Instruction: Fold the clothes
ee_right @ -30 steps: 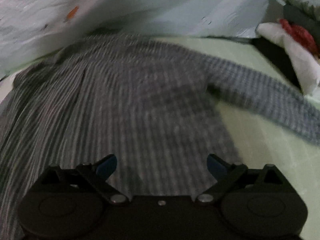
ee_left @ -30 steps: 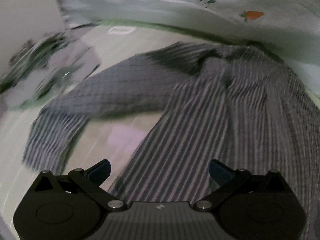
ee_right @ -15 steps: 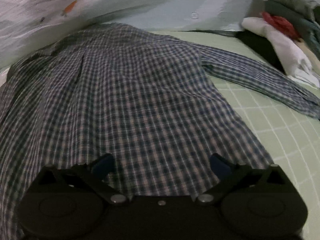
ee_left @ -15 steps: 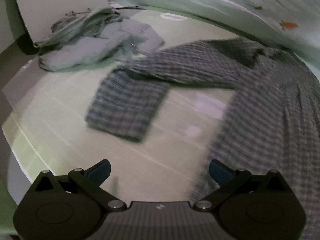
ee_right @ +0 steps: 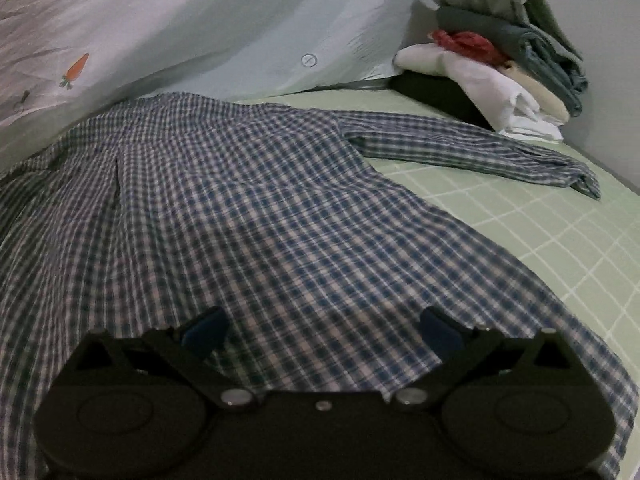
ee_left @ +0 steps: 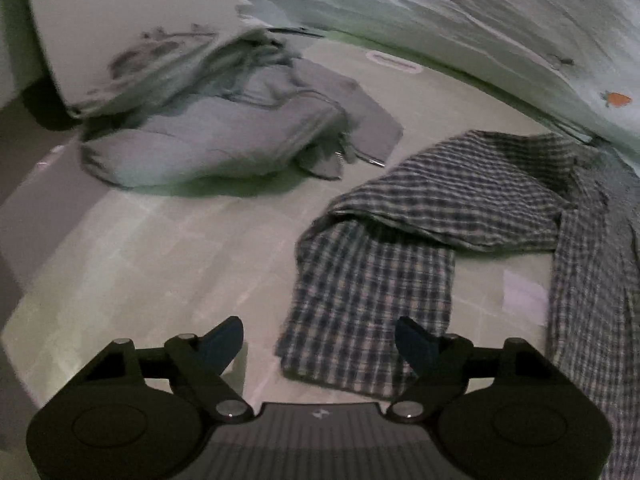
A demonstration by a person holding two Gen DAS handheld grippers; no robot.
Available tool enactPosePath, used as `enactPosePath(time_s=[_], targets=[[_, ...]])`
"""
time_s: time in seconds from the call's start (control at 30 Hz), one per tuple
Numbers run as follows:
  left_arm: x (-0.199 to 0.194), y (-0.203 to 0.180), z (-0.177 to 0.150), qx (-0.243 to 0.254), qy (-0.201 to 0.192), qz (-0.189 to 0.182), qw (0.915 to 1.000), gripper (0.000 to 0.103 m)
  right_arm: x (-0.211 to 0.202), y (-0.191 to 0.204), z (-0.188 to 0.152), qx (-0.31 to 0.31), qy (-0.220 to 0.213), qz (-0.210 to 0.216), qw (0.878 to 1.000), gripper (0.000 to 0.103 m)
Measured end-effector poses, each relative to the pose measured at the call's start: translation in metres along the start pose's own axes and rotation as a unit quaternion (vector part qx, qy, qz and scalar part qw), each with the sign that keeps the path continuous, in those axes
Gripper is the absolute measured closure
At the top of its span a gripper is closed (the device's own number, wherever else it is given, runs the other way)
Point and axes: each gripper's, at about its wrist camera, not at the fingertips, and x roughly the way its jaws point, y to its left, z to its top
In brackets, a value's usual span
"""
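Observation:
A blue and white checked shirt [ee_right: 260, 216] lies spread flat on a green gridded mat [ee_right: 560, 232]. Its right sleeve [ee_right: 480, 152] stretches toward the far right. Its left sleeve [ee_left: 380, 280] is bent, with the cuff end lying near me. My left gripper [ee_left: 320, 340] is open just above that cuff, and its right fingertip hangs over the cloth. My right gripper [ee_right: 324, 328] is open over the shirt's lower body, with nothing between its fingers.
A heap of grey unfolded clothes [ee_left: 224, 128] lies at the far left beside a white board [ee_left: 132, 28]. A stack of folded clothes [ee_right: 500, 56] sits at the far right corner. A pale sheet with a carrot print [ee_right: 160, 28] hangs behind.
The left wrist view has swung left and closer to the bent sleeve's cuff. The right wrist view has steadied over the shirt body. Both grippers stay open.

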Motion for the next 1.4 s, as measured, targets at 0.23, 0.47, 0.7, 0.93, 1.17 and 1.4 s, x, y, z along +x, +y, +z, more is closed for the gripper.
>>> enactPosePath(time_s=[0.23, 0.47, 0.7, 0.93, 1.17, 1.4], targets=[[0.018, -0.004, 0.007, 0.017, 0.001, 0.004, 0.9998, 0.029, -0.001, 0.001, -0.002, 0.001, -0.007, -0.002, 1.000, 0.000], [-0.010, -0.005, 0.019, 0.064, -0.084, 0.080, 0.9913, 0.085, -0.001, 0.001, -0.002, 0.001, -0.008, -0.001, 1.000, 0.000], [-0.041, -0.006, 0.032, 0.109, -0.171, 0.156, 0.9668, 0.087, -0.002, 0.001, -0.003, 0.001, -0.009, 0.000, 1.000, 0.000], [-0.055, -0.050, -0.012, 0.289, -0.215, 0.160, 0.9190, 0.087, -0.001, 0.001, -0.003, 0.000, -0.009, 0.000, 1.000, 0.000], [-0.007, -0.084, -0.074, 0.407, -0.103, 0.081, 0.9039, 0.081, -0.001, 0.002, -0.003, 0.001, -0.009, 0.000, 1.000, 0.000], [-0.015, -0.056, -0.042, 0.272, -0.086, -0.004, 0.9585, 0.060, 0.000, 0.001, -0.003, 0.000, -0.009, 0.001, 1.000, 0.000]])
